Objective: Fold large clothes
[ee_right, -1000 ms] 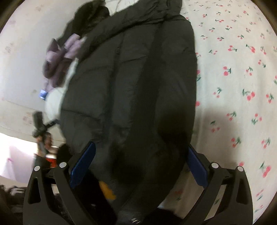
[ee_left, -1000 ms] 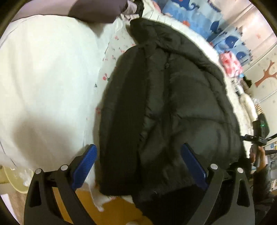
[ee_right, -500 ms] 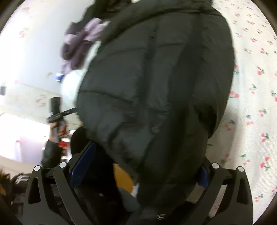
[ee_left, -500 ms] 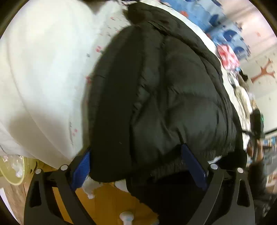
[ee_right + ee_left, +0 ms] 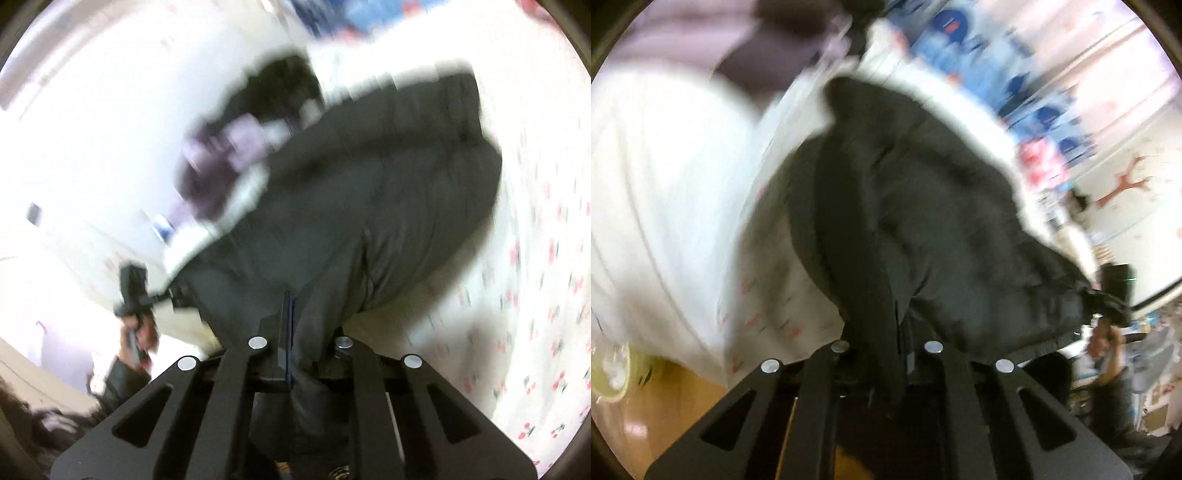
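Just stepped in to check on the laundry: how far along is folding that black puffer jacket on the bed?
Done: the black puffer jacket lies on the cherry-print bedsheet, sides apparently folded in. In hand: the left gripper and right gripper are each shut on its near hem. Left: carrying that hem over toward the collar.

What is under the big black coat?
Under the black coat lies a white sheet with little red cherries. Only the part around the coat shows; whatever sits right beneath it is covered. Near its far end, a purple garment peeks out.
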The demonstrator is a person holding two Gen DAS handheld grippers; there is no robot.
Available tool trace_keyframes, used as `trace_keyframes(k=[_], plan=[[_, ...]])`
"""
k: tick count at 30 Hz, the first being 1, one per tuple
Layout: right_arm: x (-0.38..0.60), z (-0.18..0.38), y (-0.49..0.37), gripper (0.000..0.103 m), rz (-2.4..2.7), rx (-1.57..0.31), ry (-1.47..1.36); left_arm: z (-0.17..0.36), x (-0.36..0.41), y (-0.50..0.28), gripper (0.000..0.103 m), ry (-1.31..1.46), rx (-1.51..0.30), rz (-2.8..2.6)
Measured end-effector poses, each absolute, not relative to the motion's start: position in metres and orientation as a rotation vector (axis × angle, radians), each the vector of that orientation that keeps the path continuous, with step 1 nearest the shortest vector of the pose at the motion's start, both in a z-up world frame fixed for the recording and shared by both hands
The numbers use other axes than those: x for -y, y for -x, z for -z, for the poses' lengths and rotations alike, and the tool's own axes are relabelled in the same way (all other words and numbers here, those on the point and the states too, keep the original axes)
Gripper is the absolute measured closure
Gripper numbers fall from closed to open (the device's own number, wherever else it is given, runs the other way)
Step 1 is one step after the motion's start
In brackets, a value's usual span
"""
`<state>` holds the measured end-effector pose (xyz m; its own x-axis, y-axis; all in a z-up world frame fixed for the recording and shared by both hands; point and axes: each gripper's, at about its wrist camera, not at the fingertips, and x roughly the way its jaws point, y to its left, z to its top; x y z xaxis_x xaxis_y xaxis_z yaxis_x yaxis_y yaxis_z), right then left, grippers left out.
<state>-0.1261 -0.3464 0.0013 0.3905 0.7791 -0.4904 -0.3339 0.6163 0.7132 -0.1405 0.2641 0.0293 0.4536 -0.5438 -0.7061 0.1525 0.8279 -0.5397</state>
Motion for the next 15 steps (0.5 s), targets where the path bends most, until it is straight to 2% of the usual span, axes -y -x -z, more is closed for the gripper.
trace_keyframes(k=[2,5,7,9,10,11,12,13,15], plan=[[0.356,-0.041,0.129,0.096,-0.773,-0.816,-0.606,-0.07,-0.259,0.149,0.094,0.432,-0.939,0.495],[0.362,-0.089,0.147,0.096,-0.785,-0.732,-0.576,-0.102,-0.255,0.163,0.094,0.424,-0.887,0.549],[0.368,-0.094,0.16,0.096,-0.79,-0.762,-0.513,-0.106,-0.255,0.178,0.094,0.384,-0.905,0.578],[0.367,-0.075,0.171,0.09,-0.762,-0.868,-0.444,-0.089,-0.251,0.185,0.092,0.291,-0.985,0.586],[0.369,-0.062,0.173,0.085,-0.72,-0.931,-0.396,-0.072,-0.252,0.188,0.087,0.242,-1.045,0.575],[0.366,-0.049,0.176,0.075,-0.632,-0.984,-0.3,-0.054,-0.257,0.191,0.082,0.194,-1.098,0.534],[0.363,-0.035,0.181,0.074,-0.449,-1.01,-0.122,-0.044,-0.257,0.194,0.079,0.171,-1.114,0.487],[0.36,-0.03,0.182,0.074,-0.378,-1.005,-0.044,-0.04,-0.266,0.2,0.07,0.135,-1.089,0.401],[0.34,-0.039,0.19,0.057,-0.218,-0.883,0.081,-0.057,-0.285,0.212,0.055,0.105,-0.942,0.242]])
